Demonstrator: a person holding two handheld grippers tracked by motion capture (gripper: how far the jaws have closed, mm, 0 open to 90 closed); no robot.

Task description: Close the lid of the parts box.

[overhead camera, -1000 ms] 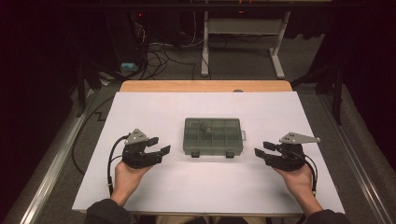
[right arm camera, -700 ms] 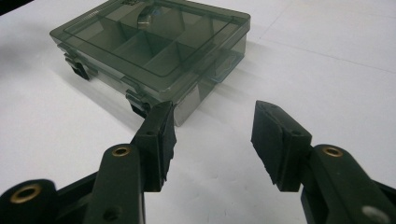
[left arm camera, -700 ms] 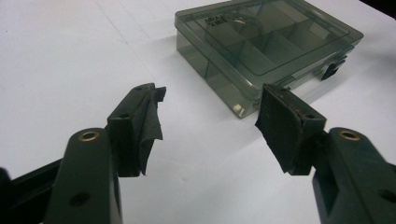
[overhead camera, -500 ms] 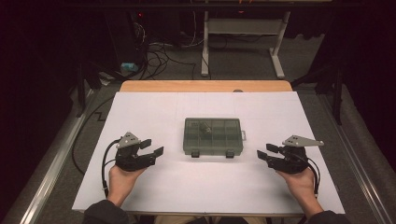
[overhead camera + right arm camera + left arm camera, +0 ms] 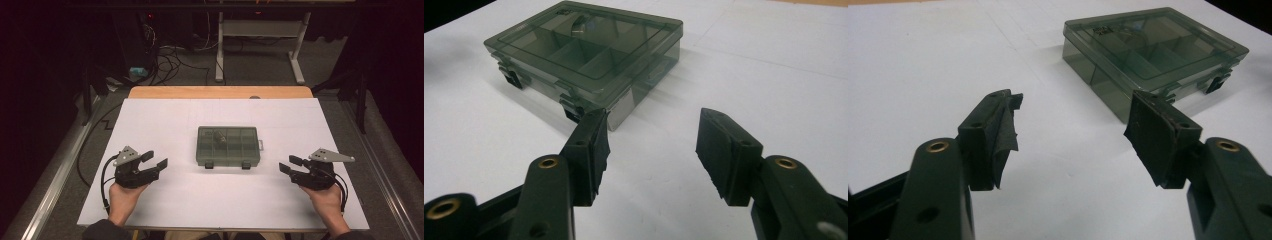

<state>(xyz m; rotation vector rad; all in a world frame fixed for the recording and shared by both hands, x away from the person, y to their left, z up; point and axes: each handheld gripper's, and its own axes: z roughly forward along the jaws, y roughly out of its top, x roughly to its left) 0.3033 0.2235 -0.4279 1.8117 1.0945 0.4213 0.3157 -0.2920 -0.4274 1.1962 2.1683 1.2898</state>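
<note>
Bright table, dark surroundings, soft shadows

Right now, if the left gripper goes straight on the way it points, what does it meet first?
Probably the compartment box. The left gripper has open, empty jaws aimed across bare white paper toward the box's near left corner; depth is unclear, so it might just pass its front edge.

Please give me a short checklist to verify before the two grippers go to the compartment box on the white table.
1. Lid of the compartment box shut, both front latches down: ok.
2. Left gripper open, nothing between its jaws, which have just been opening: ok.
3. Right gripper open and empty, jaws also just opening: ok.
4. White table cover bare between each gripper and the box: ok.
5. Box lies flat and square to the table edge: ok.
6. What the small item in a rear compartment is: cannot tell.
</note>
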